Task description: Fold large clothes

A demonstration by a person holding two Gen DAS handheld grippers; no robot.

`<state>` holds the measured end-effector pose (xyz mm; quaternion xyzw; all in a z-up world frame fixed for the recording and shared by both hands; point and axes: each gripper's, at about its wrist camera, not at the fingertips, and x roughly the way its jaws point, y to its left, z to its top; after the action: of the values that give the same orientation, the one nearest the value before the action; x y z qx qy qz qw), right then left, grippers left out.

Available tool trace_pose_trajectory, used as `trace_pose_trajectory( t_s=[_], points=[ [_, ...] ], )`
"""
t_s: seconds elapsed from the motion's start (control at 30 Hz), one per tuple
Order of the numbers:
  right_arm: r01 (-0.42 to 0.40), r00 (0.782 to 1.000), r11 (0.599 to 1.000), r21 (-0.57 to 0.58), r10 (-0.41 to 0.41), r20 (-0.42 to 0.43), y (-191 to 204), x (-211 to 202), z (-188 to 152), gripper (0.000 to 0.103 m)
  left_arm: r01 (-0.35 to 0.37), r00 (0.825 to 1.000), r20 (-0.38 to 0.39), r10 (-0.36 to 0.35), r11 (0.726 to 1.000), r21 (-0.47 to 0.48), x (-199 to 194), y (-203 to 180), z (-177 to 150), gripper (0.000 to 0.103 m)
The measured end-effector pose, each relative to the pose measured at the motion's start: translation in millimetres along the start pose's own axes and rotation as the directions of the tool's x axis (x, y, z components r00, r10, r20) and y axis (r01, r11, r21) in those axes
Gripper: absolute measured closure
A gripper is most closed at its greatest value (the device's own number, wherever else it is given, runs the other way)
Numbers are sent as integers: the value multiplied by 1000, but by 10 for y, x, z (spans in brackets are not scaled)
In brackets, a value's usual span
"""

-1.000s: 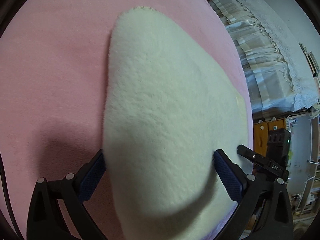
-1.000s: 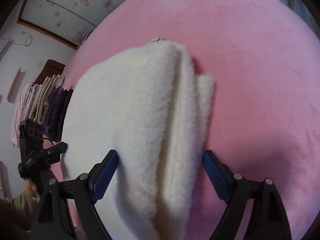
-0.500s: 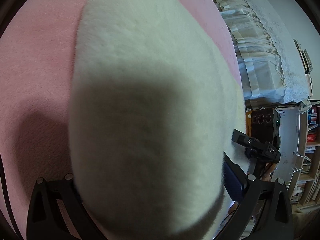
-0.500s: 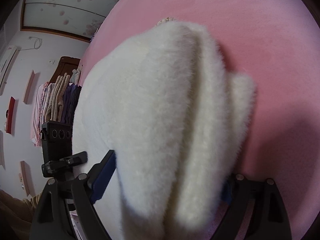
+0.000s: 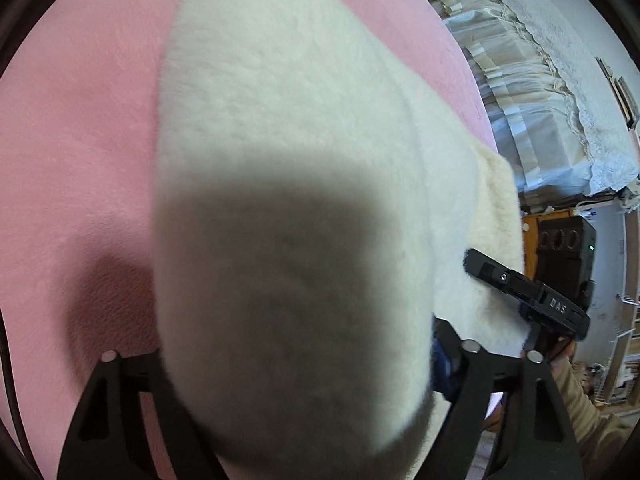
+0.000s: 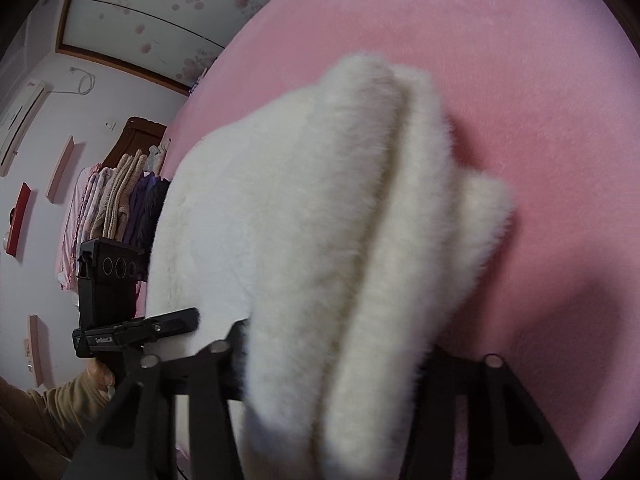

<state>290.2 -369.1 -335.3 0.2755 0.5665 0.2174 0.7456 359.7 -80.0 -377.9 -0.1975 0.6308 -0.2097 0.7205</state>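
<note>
A fluffy cream-white garment (image 5: 288, 184) is lying on a pink plush bed cover (image 5: 80, 152) that is filling most of both wrist views, and its near end is bulging up between the fingers of both grippers. The left gripper (image 5: 296, 376) has just been closing its jaws, and they are now pressing into the thick fleece, which is swelling over them and hiding the left pad entirely while only a sliver of the blue pad on the right is showing. The right gripper (image 6: 332, 368) has likewise just been narrowing, and its jaws are squeezing a bunched, ridged fold of the same garment (image 6: 360, 240), with both pads buried in the pile. Each gripper's shadow is falling across the fleece and the pink cover beside it. The garment is stretching away from the grippers toward the far edge of the bed cover, with bare pink showing on either side. Beyond the bed's edge, pale pleated curtains (image 5: 532, 92) with a lace trim are hanging in the left view, above an orange wooden cabinet (image 5: 530, 236). In the right view, clothes on a rack (image 6: 120, 204) are hanging against a white wall (image 6: 44, 152), beneath a flower-patterned panel (image 6: 160, 12), and a person's beige sleeve (image 6: 52, 404) is showing at the lower left.
</note>
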Motion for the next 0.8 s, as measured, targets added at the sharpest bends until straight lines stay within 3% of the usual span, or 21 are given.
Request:
trace_pose_trajectory(
  t_s=[0.23, 0.4, 0.6, 0.8],
  points=[
    [48, 998, 998, -27, -47, 35, 382, -226, -70, 65, -45, 999, 30, 44, 999, 17, -459, -230, -144, 33],
    [28, 999, 999, -44, -27, 32, 730, -432, -229, 65, -48, 998, 30, 48, 999, 13, -926, -334, -326, 33],
    [9, 1000, 997, -80, -7, 31, 1362, -536, -386, 65, -35, 998, 61, 35, 999, 4, -1650, -333, -510, 33],
    [-19, 999, 989, -150, 24, 36, 2270, -415, -305, 65, -28, 991, 128, 27, 1000, 10, -2561, -11, -508, 33]
  ],
)
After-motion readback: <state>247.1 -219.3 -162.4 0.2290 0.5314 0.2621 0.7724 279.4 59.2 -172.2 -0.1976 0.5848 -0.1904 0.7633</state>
